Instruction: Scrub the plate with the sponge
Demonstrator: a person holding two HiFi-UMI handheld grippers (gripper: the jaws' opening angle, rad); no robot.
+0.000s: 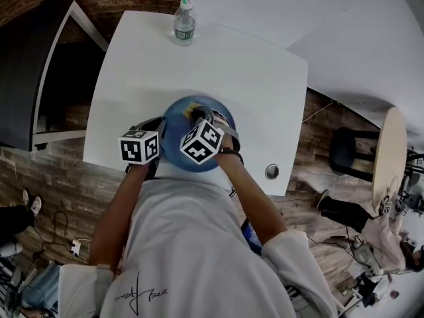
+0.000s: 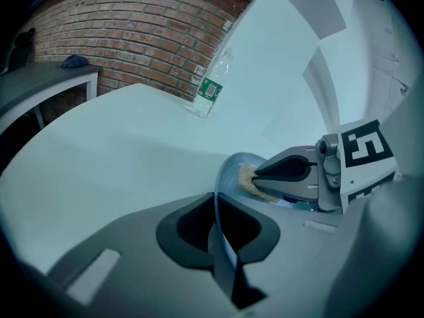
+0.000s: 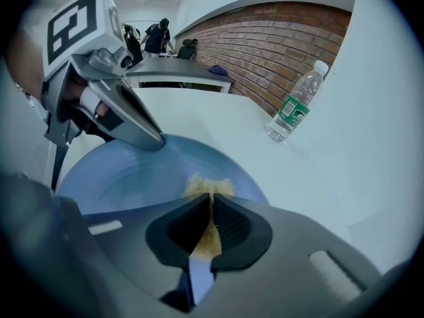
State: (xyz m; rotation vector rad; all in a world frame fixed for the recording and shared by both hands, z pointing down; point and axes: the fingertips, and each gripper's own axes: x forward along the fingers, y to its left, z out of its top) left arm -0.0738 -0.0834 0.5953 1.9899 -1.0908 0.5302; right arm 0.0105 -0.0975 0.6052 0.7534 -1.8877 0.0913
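The left gripper [image 2: 216,207] is clamping the left rim of the blue plate [image 1: 173,121], its jaws nearly together with the thin rim pinched edge-on between the pads. The plate is sitting by the near edge of the white desk [image 1: 232,78], about midway along it, right in front of the person. The right gripper [image 3: 211,203] is squeezing its jaws onto a tan sponge [image 3: 209,186] and is pressing the sponge's frayed end against the plate's inner face, towards its far side. A clear water bottle [image 1: 184,22] is standing upright by the desk's far edge, nearer the far left corner. A small round fitting [image 1: 272,171] is showing near the near right corner
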